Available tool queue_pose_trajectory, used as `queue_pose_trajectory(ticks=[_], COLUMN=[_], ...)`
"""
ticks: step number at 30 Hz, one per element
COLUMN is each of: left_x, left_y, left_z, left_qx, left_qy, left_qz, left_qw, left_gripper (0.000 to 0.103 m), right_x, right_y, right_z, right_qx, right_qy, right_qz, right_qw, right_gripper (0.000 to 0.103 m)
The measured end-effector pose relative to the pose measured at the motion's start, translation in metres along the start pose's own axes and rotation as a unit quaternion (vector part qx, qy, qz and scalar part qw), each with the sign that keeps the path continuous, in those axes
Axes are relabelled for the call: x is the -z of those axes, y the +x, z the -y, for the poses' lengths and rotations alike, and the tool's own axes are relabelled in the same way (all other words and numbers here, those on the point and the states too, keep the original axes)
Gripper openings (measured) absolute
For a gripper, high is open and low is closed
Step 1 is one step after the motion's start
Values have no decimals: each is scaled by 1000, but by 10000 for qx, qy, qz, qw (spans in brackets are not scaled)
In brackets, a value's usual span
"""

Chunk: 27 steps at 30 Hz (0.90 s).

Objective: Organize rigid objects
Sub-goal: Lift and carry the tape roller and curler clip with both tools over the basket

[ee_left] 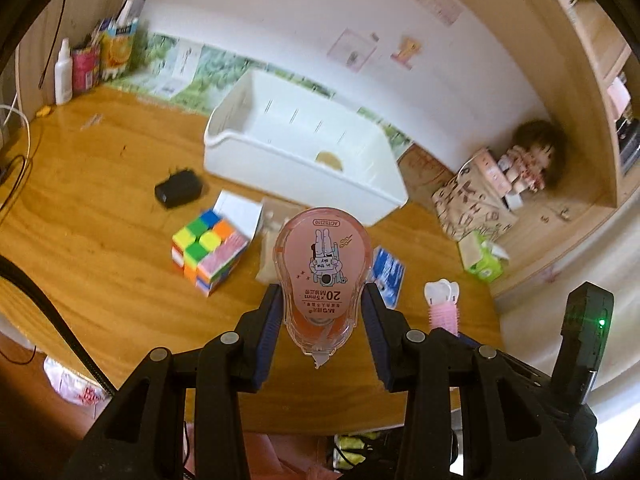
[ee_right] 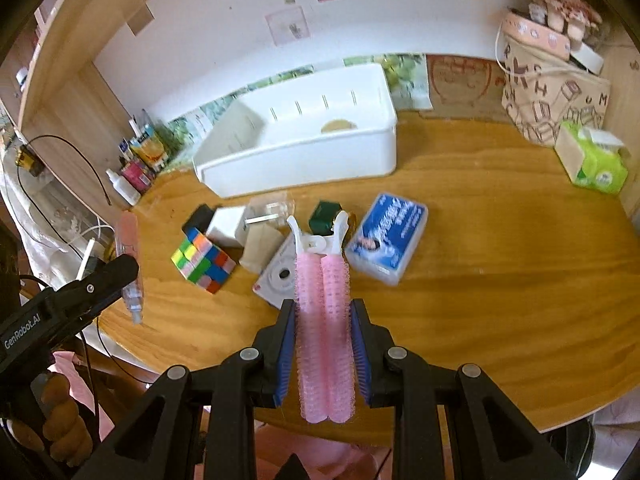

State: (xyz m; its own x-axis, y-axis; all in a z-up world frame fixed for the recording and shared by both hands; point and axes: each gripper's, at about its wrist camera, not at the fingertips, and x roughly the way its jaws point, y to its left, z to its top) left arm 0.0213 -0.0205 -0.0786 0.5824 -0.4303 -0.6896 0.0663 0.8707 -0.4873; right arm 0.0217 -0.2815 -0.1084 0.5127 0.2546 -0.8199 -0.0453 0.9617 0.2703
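Note:
My left gripper is shut on a pink correction tape dispenser, held above the wooden table. My right gripper is shut on a pink hair roller clip, its white clip end pointing forward. A white plastic bin stands at the back of the table with a round tan object inside. On the table lie a colourful puzzle cube, a blue box, a black adapter, a small white box and a dark green object.
A green tissue pack and a patterned bag sit at the right. Bottles and cartons crowd the left corner by the wooden side panel. A white round-dial device and a beige packet lie near the cube.

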Motion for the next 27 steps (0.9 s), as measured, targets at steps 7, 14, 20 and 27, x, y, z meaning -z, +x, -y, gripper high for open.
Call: queue_pose_trajectory(ticks=[7,14,20,27], left_x=[-16,-39,-62,-99], left_y=[4,12,20,28], left_z=[8,10,11,18], left_qx=[9,-46,-134,-167], left_qy=[50,-50,-46,12], left_qz=[197,330,513,682], left_qw=[9998,9994,9986,9975], left_gripper=[43,43,43,43], right_x=[-25,-58,-93,-129], right_y=[-7,-10,-5,8], right_z=[-2,-1,-1,0], right_qx=[-74,-159,-185,-182], right_qy=[-183,-279,-388,-471], right_qz=[264,479,646,797], right_qw=[9995,9983,9970,9955], right_gripper=[26,26,26,26])
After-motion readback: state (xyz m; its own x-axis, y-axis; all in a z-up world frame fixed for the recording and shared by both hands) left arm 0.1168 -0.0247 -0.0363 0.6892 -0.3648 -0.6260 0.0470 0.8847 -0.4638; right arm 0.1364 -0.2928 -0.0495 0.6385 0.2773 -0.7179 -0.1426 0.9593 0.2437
